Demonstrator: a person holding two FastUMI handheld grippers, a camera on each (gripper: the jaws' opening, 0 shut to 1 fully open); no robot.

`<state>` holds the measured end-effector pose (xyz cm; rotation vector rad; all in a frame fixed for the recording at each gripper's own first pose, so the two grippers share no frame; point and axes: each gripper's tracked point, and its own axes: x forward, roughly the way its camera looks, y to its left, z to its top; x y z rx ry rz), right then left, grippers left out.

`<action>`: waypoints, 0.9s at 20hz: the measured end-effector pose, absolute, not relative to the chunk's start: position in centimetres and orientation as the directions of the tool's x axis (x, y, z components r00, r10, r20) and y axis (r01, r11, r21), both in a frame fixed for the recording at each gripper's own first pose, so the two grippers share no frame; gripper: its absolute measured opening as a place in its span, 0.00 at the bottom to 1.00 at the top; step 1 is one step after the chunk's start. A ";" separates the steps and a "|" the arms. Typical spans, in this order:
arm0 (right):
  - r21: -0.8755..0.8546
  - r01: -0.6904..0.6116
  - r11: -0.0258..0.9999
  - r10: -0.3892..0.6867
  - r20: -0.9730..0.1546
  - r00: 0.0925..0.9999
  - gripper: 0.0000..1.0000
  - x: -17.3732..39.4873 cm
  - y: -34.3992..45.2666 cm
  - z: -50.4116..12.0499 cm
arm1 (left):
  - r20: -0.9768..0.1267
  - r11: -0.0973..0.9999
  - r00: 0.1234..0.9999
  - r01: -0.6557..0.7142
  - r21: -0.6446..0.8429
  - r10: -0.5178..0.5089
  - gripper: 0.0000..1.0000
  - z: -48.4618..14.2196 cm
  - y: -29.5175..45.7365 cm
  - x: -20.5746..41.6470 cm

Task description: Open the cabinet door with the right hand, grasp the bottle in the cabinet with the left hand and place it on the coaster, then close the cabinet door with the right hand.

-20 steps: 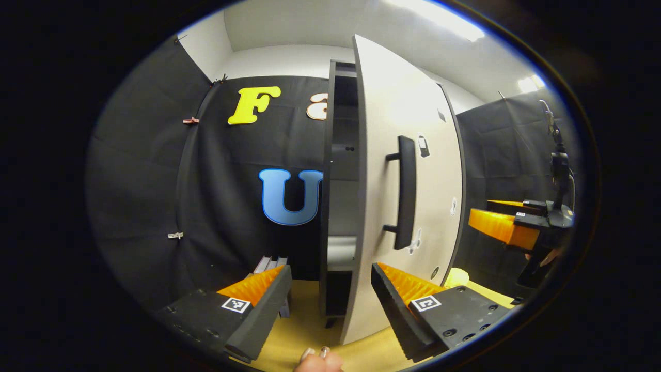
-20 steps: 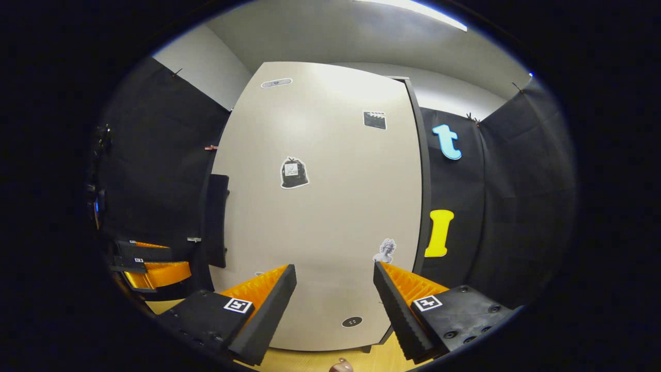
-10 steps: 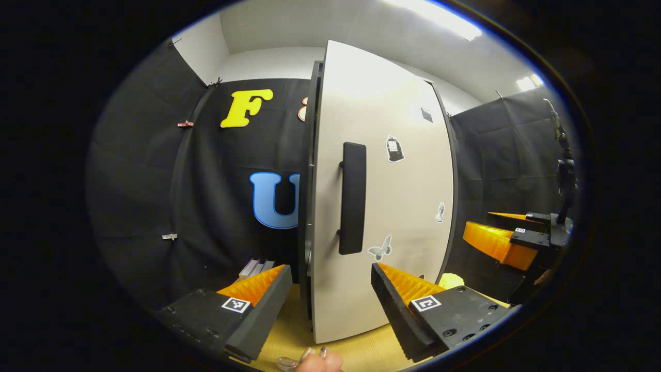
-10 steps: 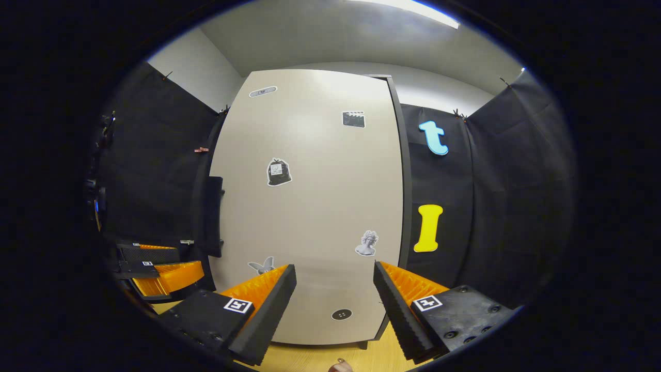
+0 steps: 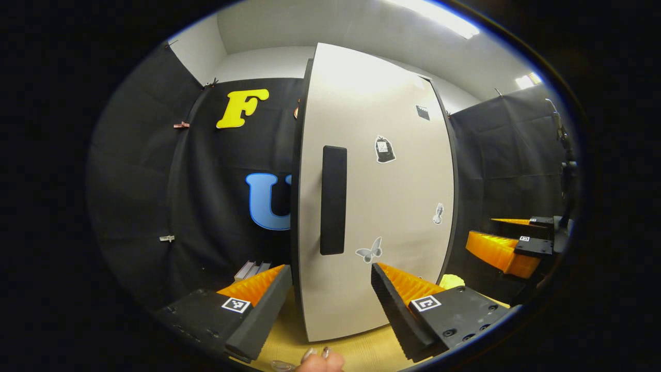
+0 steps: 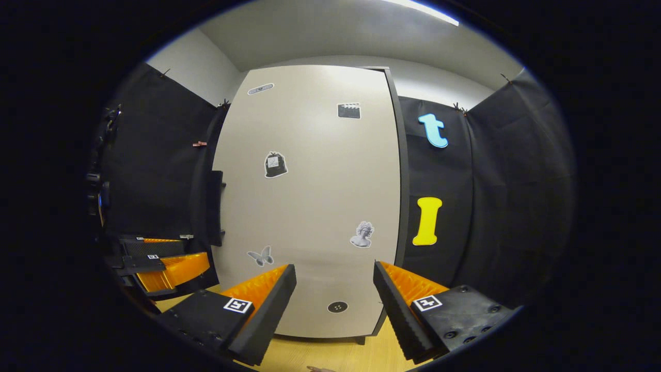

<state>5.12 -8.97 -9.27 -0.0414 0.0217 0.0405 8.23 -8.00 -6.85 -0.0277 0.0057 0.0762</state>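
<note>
Cabinet door (image 5: 392,206) sits flush with its frame, black handle (image 5: 333,200) facing us in the left gripper view. We hold our left gripper (image 5: 330,305) spread wide and empty above the wooden worktop (image 5: 361,351). Our right gripper (image 6: 333,305) gapes likewise before the stickered door. A pale yellow thing (image 5: 452,281), perhaps the bottle, peeks past the door's lower right.

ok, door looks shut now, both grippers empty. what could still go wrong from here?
1. The left gripper is open with the cabinet door right ahead of its fingers; drifting forward could bump the door or its black handle.
2. The right gripper is just as near the door; a nudge might rock the cabinet.
3. Whether the door is fully seated can't be judged.
</note>
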 end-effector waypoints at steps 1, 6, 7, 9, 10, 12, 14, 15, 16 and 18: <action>-0.038 -0.045 0.998 0.044 -0.022 0.999 0.97 5.2 -8.8 -9.2 | -0.010 0.997 0.997 -0.075 -0.030 0.074 0.97 -6.9 -8.0 8.3; -0.039 -0.051 0.998 0.050 -0.024 0.998 0.97 5.4 -8.8 -9.3 | -0.028 0.997 0.997 -0.069 -0.039 0.068 0.97 -7.6 -7.8 8.7; -0.032 -0.054 0.998 0.053 -0.029 0.998 0.97 5.5 -8.8 -9.5 | -0.028 0.997 0.997 -0.067 -0.037 0.066 0.97 -7.5 -7.9 8.8; -0.037 -0.050 0.998 0.049 -0.032 0.998 0.97 5.5 -8.8 -9.5 | -0.021 0.998 0.998 -0.059 -0.028 0.059 0.96 -7.3 -8.1 9.0; -0.046 -0.049 0.998 0.047 -0.032 0.998 0.97 5.5 -8.9 -9.5 | -0.017 0.998 0.998 -0.055 -0.021 0.055 0.96 -7.2 -8.2 9.1; -0.059 -0.044 0.997 0.042 -0.028 0.999 0.97 5.6 -9.1 -9.5 | -0.013 0.999 0.999 -0.044 -0.009 0.044 0.96 -7.1 -8.5 9.3; -0.074 -0.041 0.996 0.039 -0.029 0.999 0.97 5.7 -8.9 -9.5 | -0.011 0.999 0.999 -0.043 0.002 0.043 0.95 -7.1 -8.6 9.5; -0.077 -0.040 0.996 0.038 -0.030 0.999 0.97 5.7 -8.9 -9.6 | -0.009 0.999 0.999 -0.042 0.004 0.043 0.95 -7.0 -8.7 9.6; -0.076 -0.040 0.996 0.037 -0.032 0.999 0.97 5.7 -8.9 -9.7 | -0.010 0.999 0.999 -0.039 0.001 0.039 0.95 -7.0 -8.8 9.6; -0.073 -0.039 0.997 0.036 -0.034 0.999 0.97 5.8 -8.9 -9.7 | -0.012 0.999 0.999 -0.034 -0.007 0.034 0.95 -7.1 -8.8 9.8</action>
